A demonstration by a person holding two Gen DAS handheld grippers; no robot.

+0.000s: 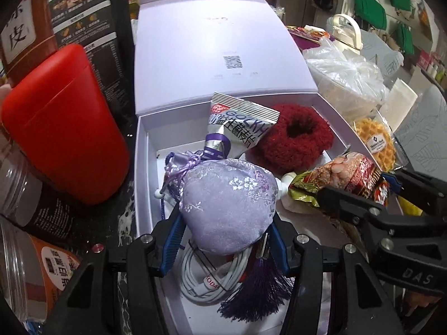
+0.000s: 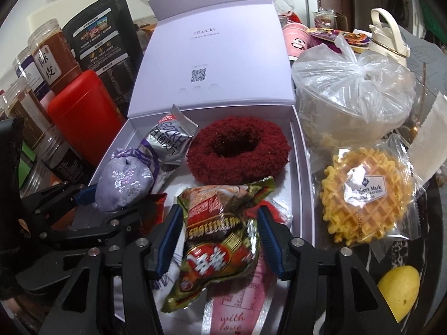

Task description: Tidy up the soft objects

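Lilac sachet [image 1: 226,209] in left tongs [image 1: 223,244] | snack packet [image 2: 218,231] in right tongs [image 2: 216,240]

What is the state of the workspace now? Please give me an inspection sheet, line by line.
Surface: dark tabletop, crowded.
Job's things: open lilac box holds a dark red scrunchie and a silver snack packet.
Grippers: left gripper is closed on a lilac sachet over the box; right gripper grips a red-green snack bag over the box.
Cables: coiled white cable in the box, under the sachet.
Clutter: red canister, jars, tied plastic bag, wrapped waffle, lemon.
Surroundings: black pouch and cream bottle behind; the rest is unclear.
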